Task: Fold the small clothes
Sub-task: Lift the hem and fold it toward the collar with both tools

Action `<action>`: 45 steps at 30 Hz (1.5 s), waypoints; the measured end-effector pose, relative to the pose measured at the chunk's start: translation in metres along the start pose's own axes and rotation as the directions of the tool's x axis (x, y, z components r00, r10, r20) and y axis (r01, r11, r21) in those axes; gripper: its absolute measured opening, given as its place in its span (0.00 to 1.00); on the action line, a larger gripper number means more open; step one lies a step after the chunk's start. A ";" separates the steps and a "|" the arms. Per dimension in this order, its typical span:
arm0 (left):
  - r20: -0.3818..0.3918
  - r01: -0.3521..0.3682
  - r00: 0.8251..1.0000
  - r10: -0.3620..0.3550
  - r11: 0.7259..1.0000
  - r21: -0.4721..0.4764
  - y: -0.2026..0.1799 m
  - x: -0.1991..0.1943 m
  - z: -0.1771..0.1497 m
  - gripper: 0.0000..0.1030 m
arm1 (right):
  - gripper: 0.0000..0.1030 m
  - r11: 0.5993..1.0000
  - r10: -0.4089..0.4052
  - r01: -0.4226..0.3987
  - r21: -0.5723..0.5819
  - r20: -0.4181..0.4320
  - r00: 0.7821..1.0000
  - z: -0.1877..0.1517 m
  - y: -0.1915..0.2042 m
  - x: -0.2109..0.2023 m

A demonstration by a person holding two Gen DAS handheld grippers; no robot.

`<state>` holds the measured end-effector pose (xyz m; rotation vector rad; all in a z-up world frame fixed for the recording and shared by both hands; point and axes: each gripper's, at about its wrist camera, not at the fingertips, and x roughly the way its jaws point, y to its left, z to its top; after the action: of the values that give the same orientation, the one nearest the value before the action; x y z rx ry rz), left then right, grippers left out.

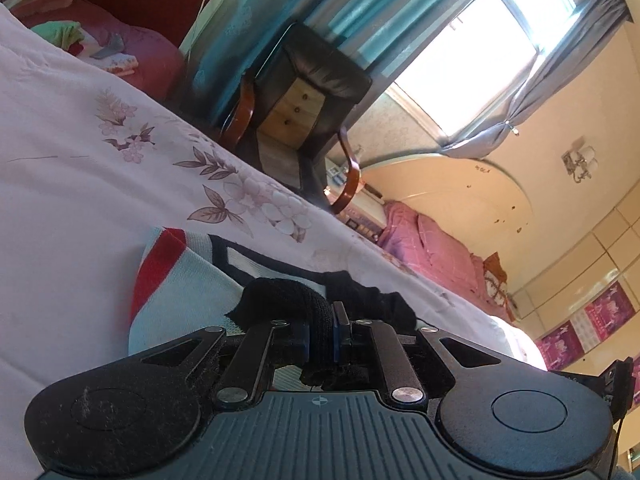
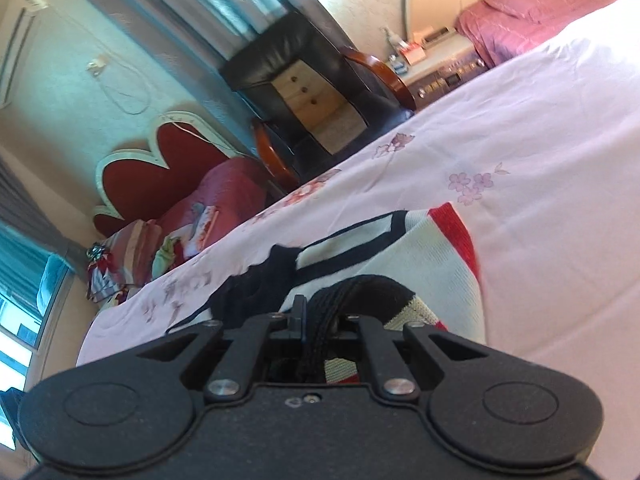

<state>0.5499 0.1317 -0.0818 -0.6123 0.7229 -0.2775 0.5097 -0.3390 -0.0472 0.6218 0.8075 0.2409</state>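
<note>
A small knitted garment (image 1: 188, 280), pale with red and navy bands and a black ribbed hem, lies on the floral bedsheet (image 1: 80, 184). My left gripper (image 1: 322, 334) is shut on a bunched fold of its black hem, which bulges up between the blue pads. In the right wrist view the same garment (image 2: 424, 264) spreads ahead, and my right gripper (image 2: 320, 320) is shut on another stretch of the black ribbed hem. The fabric hides most of both grippers' fingertips.
A black leather armchair (image 1: 304, 92) with wooden arms stands beyond the bed's far edge. A pile of folded clothes (image 1: 100, 46) rests on red bedding by a red heart-shaped headboard (image 2: 160, 168). A pink bed (image 1: 432, 248) sits near the window wall.
</note>
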 end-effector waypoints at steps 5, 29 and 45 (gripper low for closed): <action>-0.036 0.023 0.999 -0.023 1.000 -0.002 0.020 0.043 0.007 0.10 | 0.07 0.999 -0.031 0.033 0.032 -0.053 0.998 0.014 -0.019 0.056; -0.019 -0.208 0.972 0.233 0.900 0.383 -0.004 0.059 0.006 0.10 | 0.33 0.836 -0.285 0.281 -0.471 0.064 0.956 0.000 0.012 0.078; 0.155 -0.379 0.926 0.346 0.834 0.402 -0.015 0.055 -0.016 0.05 | 0.08 0.721 -0.384 0.462 -0.517 0.256 0.887 -0.025 0.012 0.087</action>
<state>0.5781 0.0889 -0.1114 -0.0588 0.6626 -0.0513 0.5508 -0.2818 -0.1051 -0.1257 0.6812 0.0061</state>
